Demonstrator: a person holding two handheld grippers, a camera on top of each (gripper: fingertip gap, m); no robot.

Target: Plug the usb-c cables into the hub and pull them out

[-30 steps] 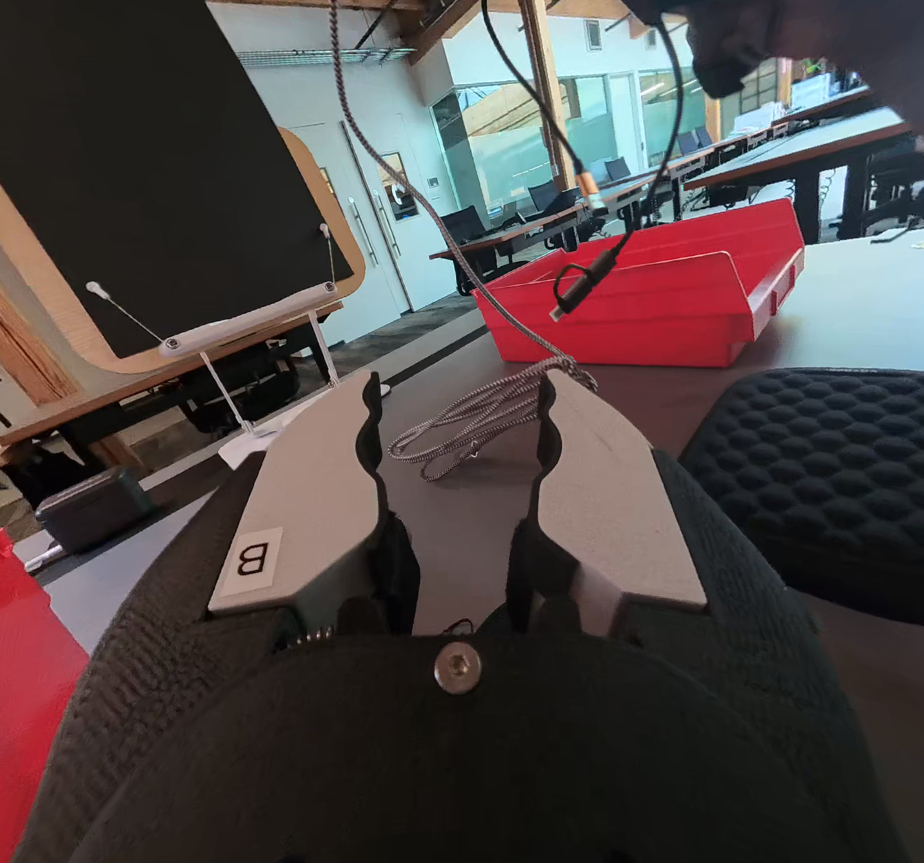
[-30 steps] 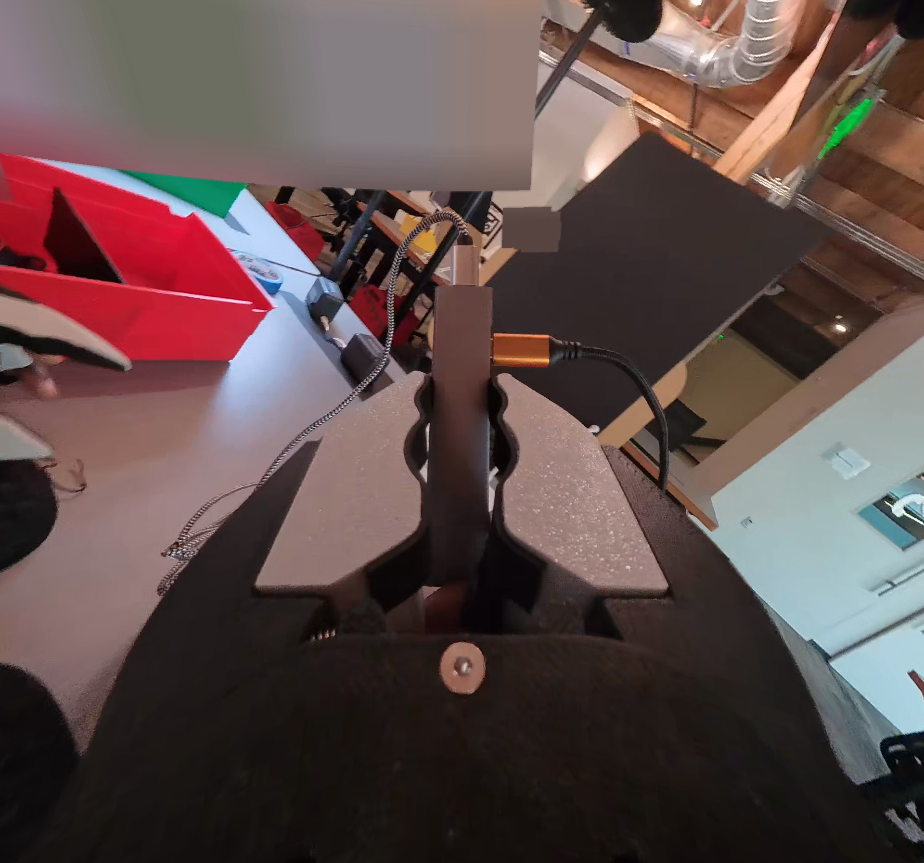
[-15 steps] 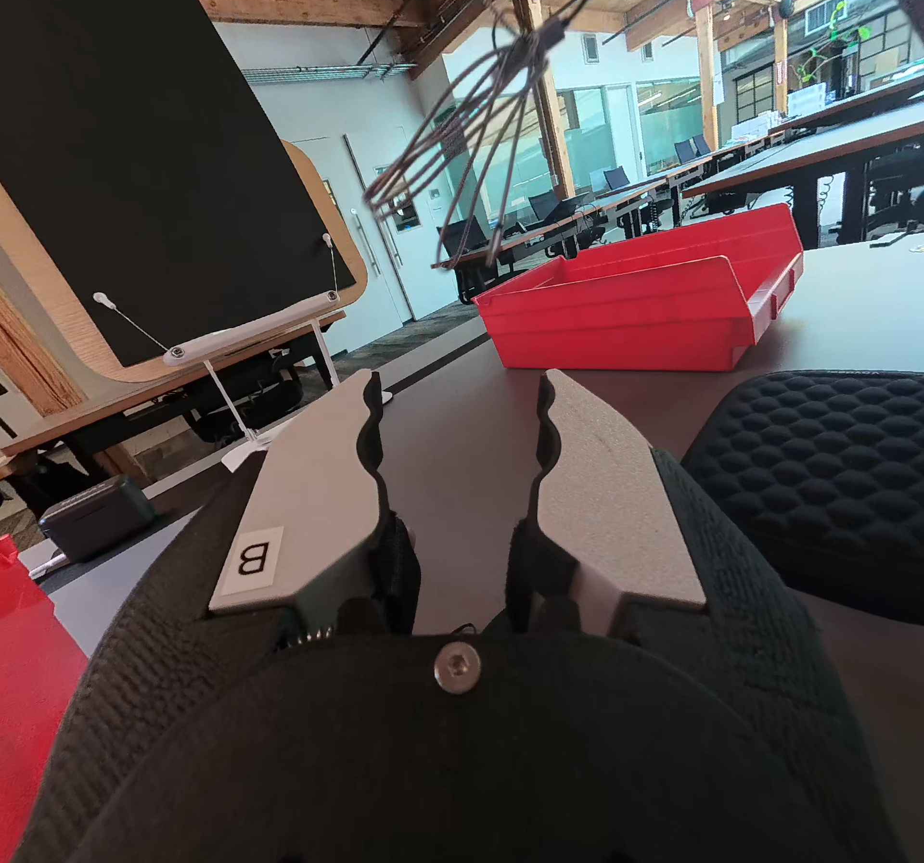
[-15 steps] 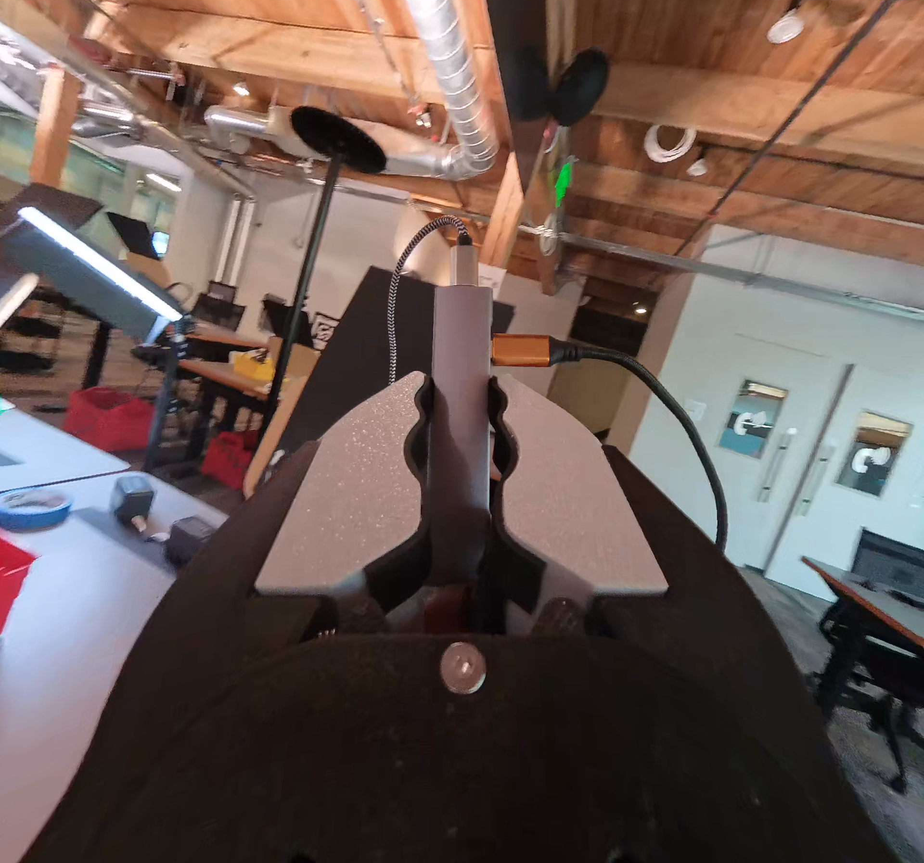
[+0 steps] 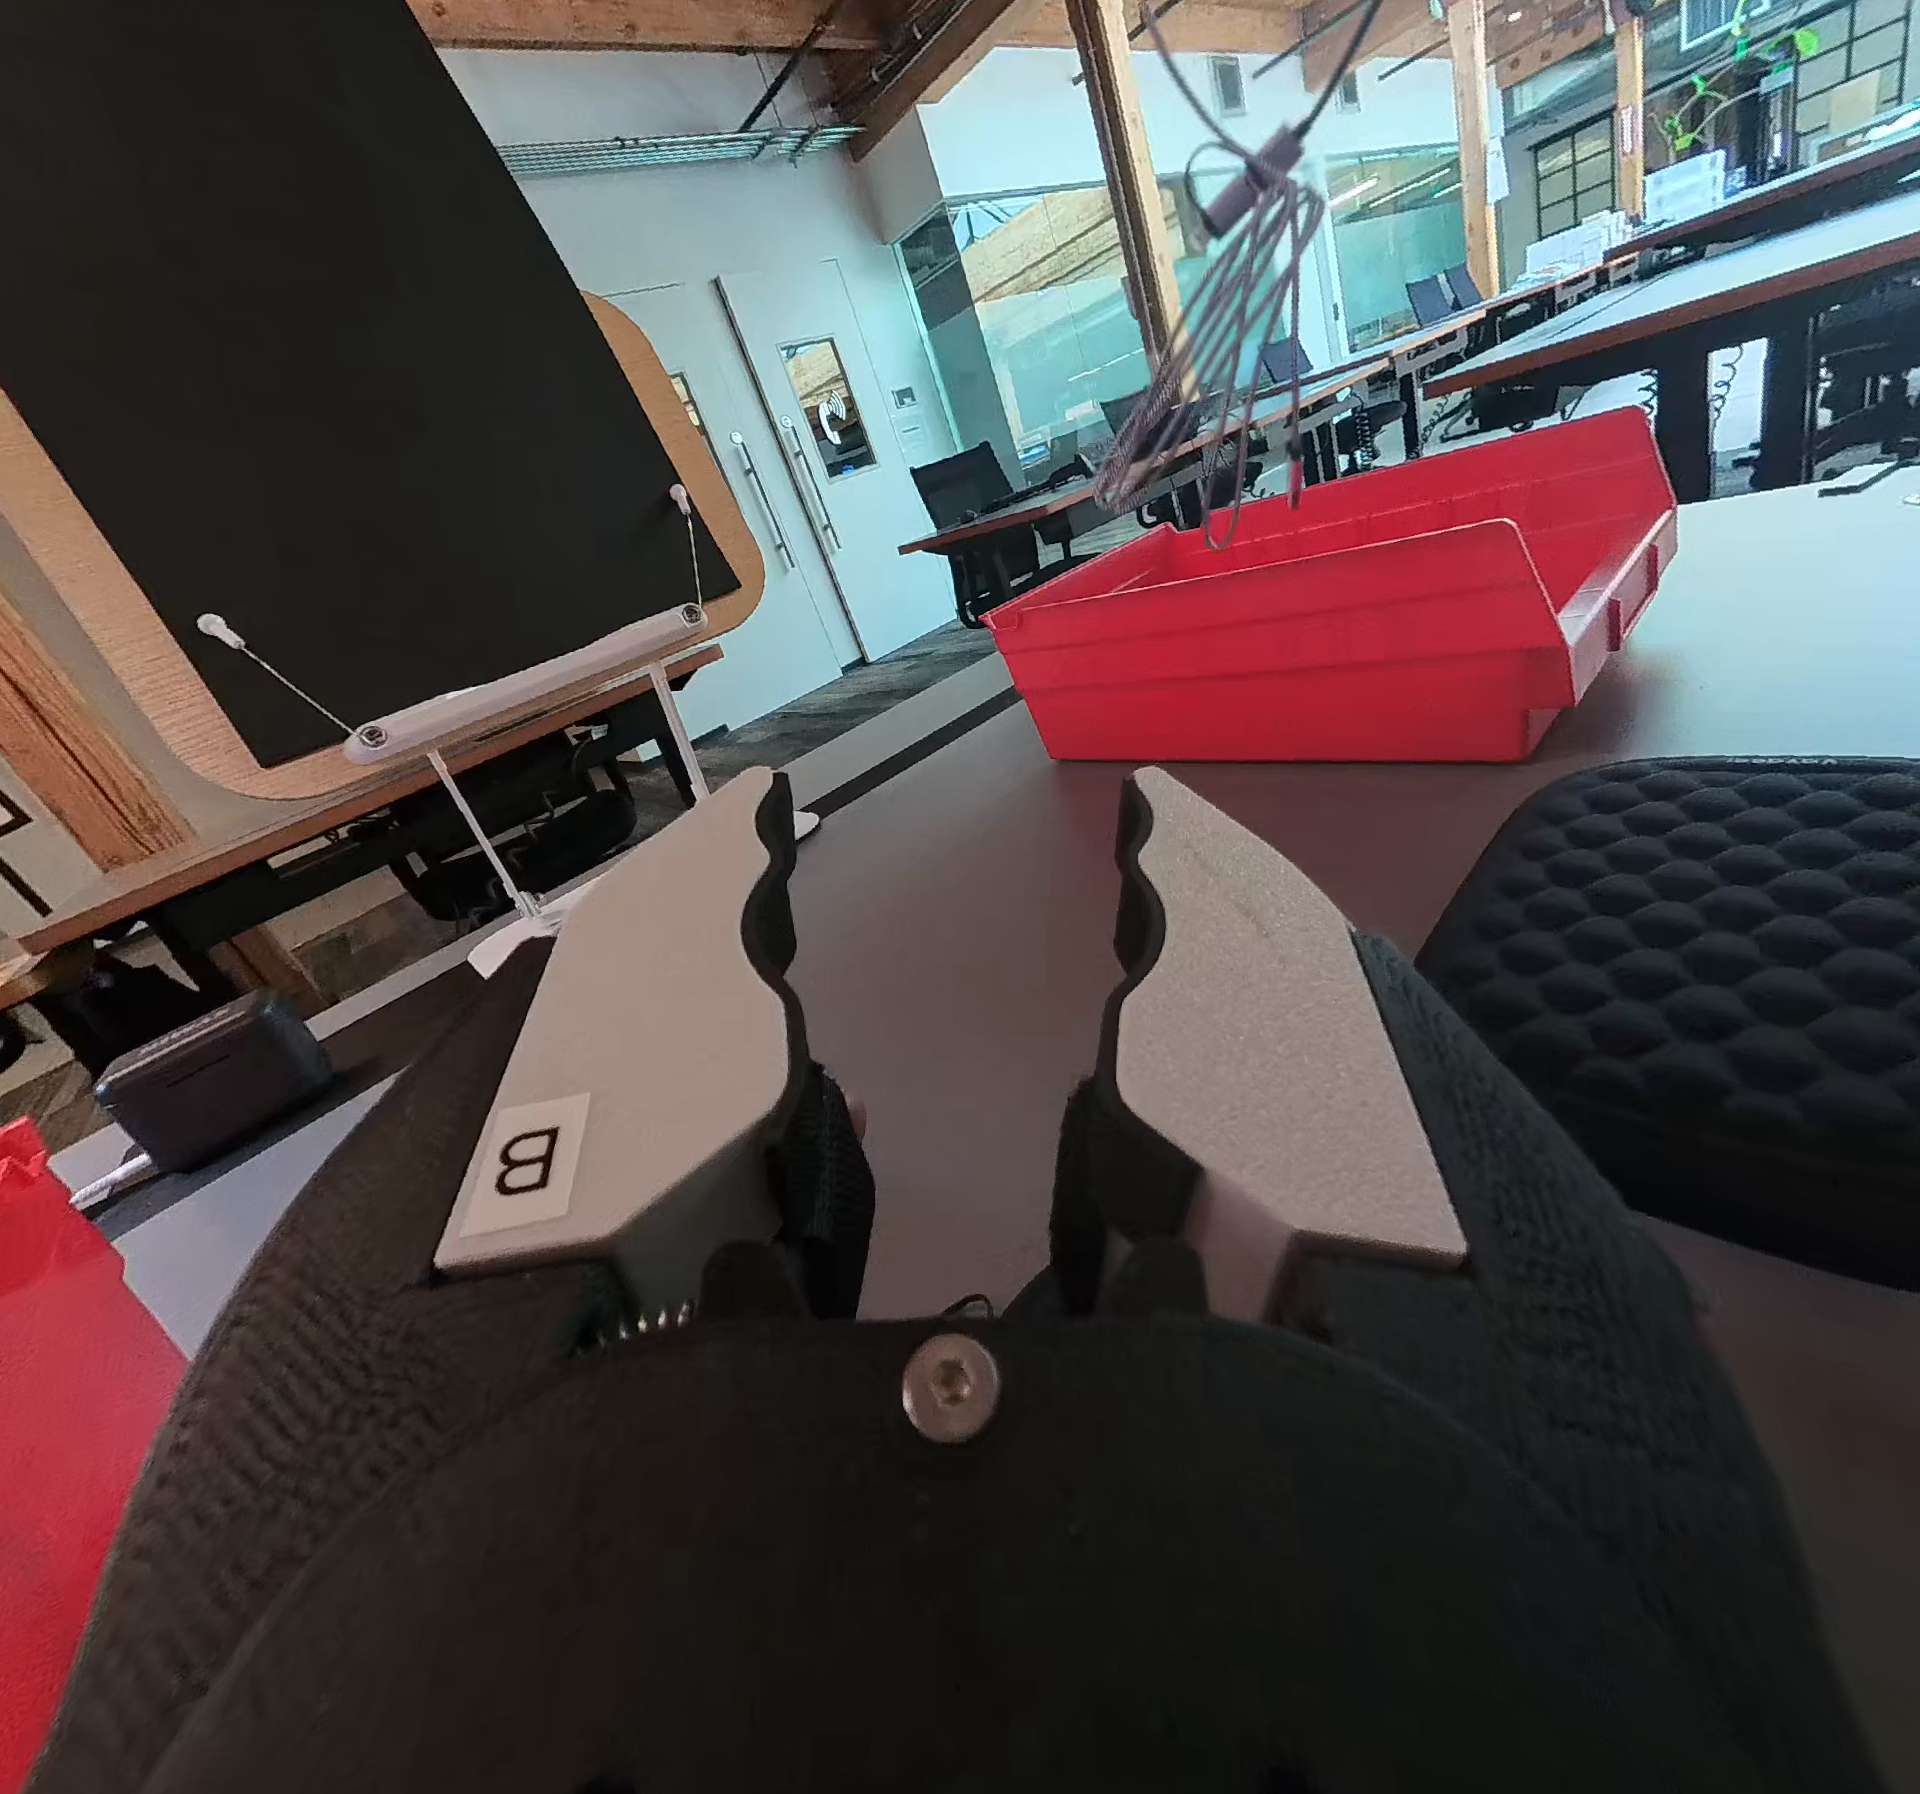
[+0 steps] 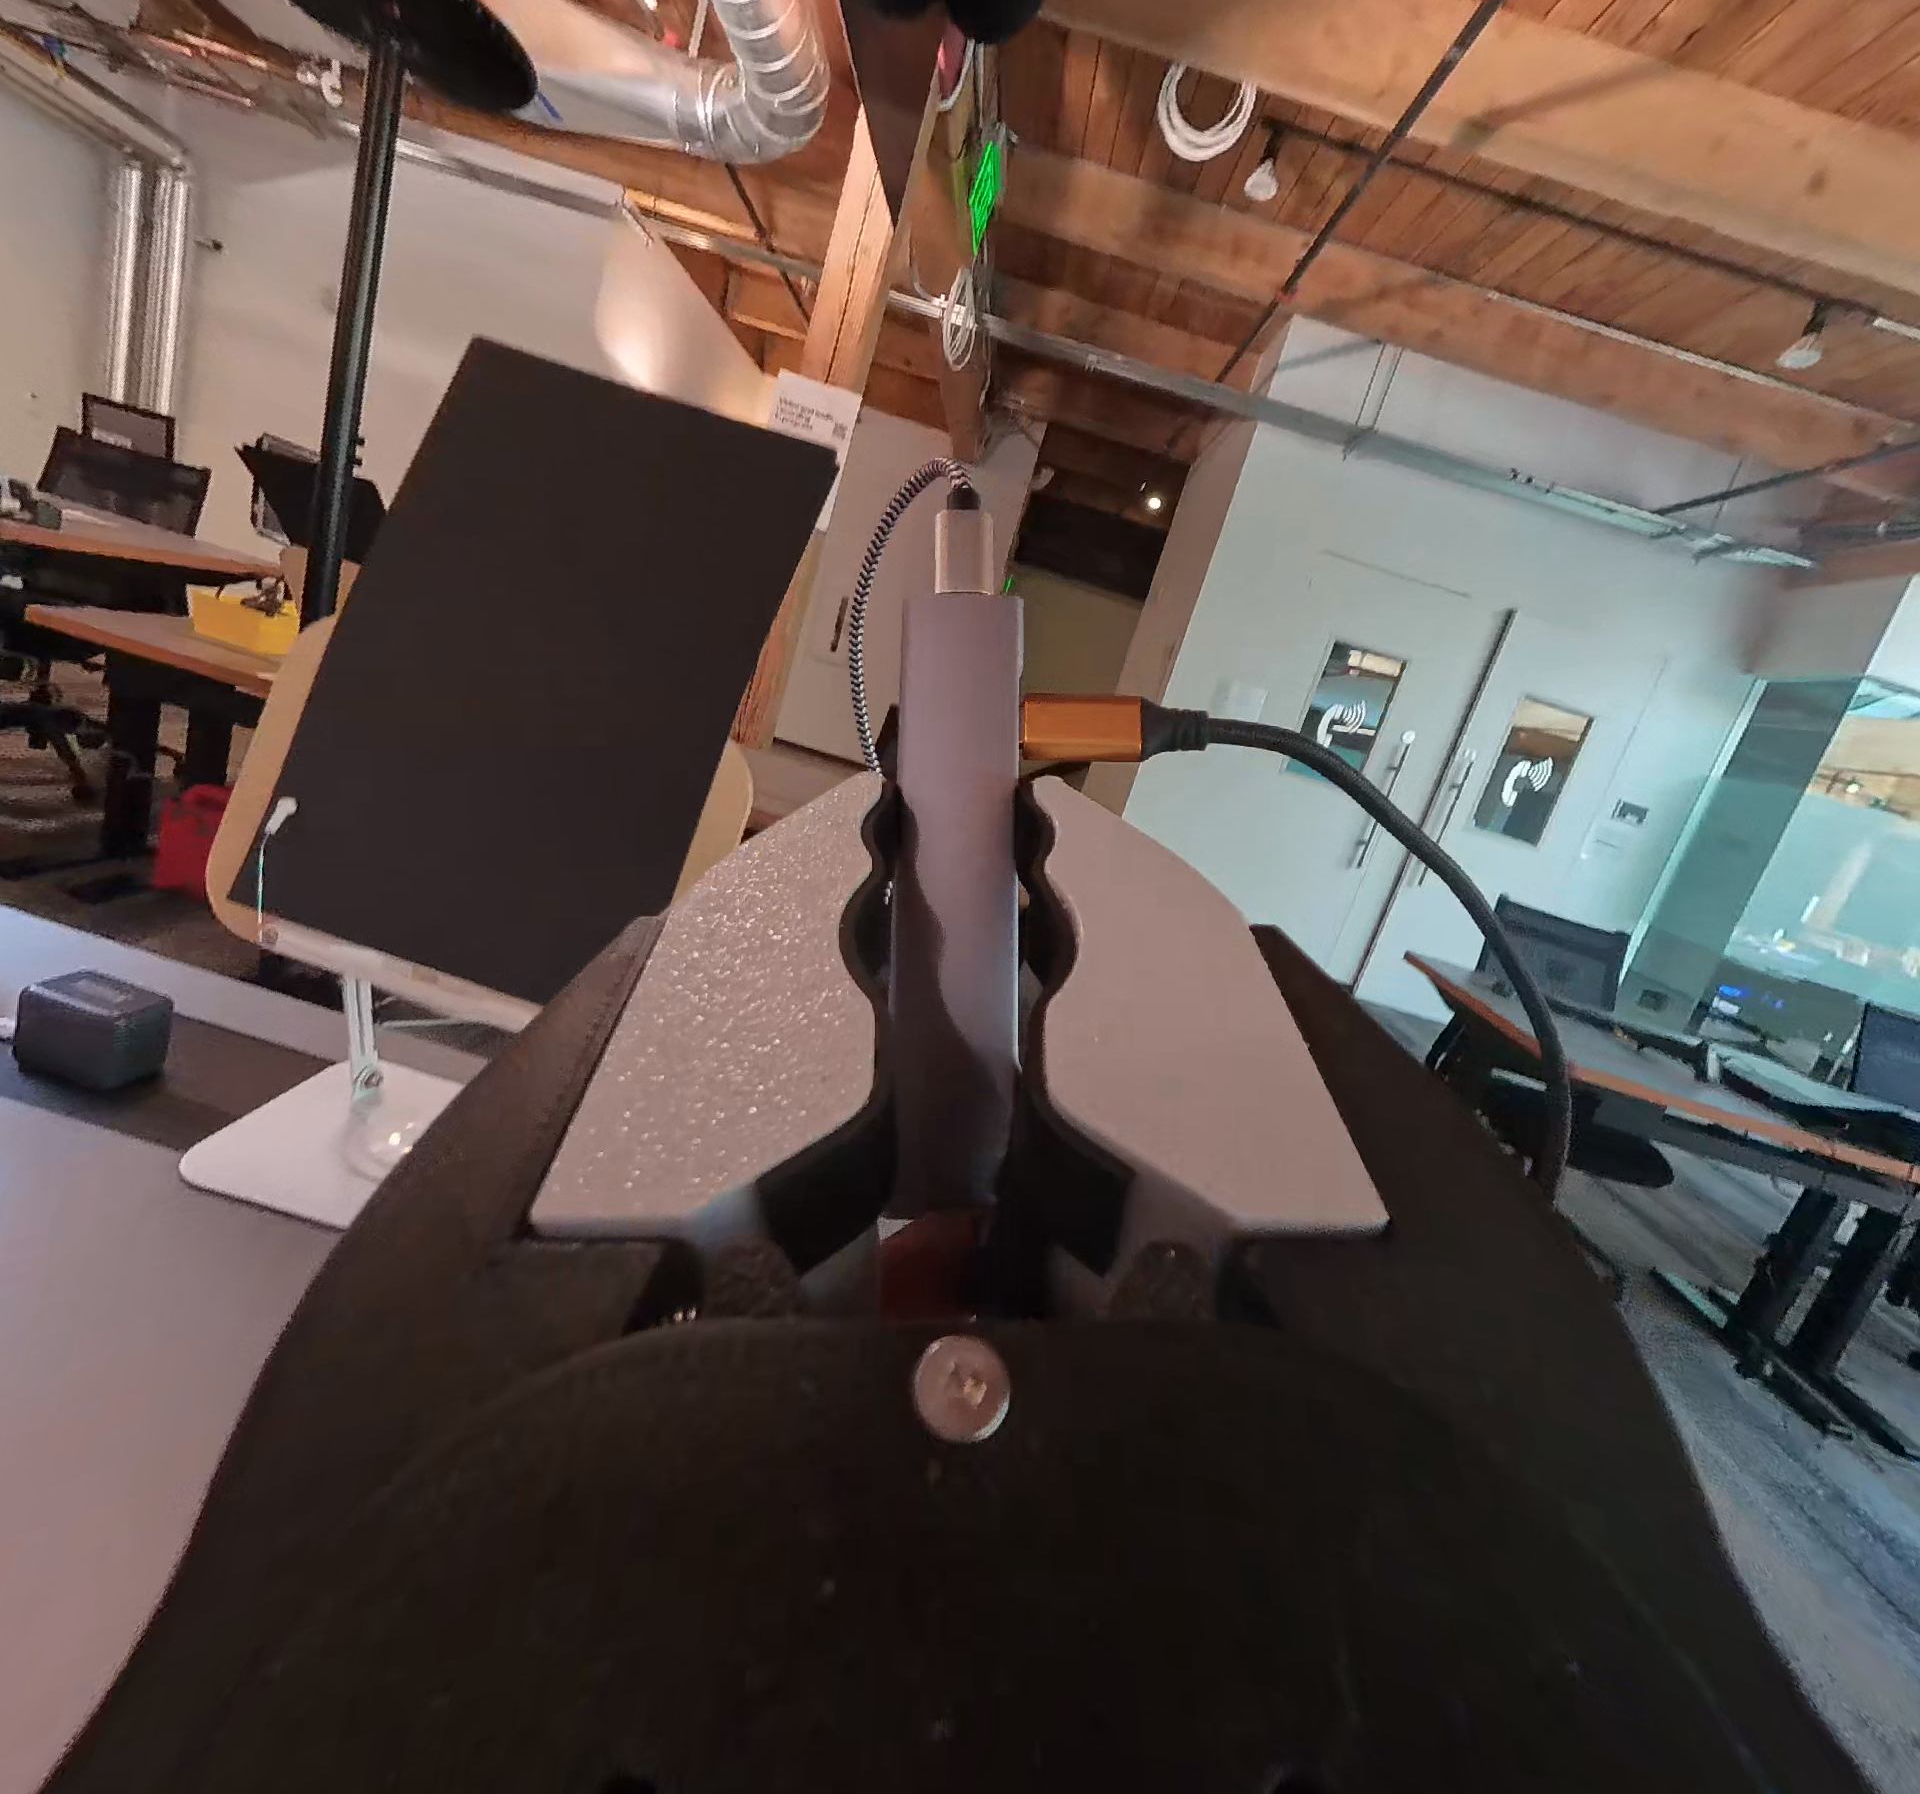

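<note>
In the right tool [image 6: 958, 871], clamped grey hub [image 6: 958, 809], two cables plugged, left tool [image 5: 951, 840] spread, empty.

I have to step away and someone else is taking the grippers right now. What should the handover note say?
Right gripper: shut on the grey hub, held up in the air.
Left gripper: open, empty, low over the dark table.
Cables: the braided cable is plugged into the hub's end, the orange-plug cable into its side. Their slack dangles in the air above the red bin.
Done: both cables plugged in.
Left: pull both out, probably with the left gripper at the plugs.
</note>
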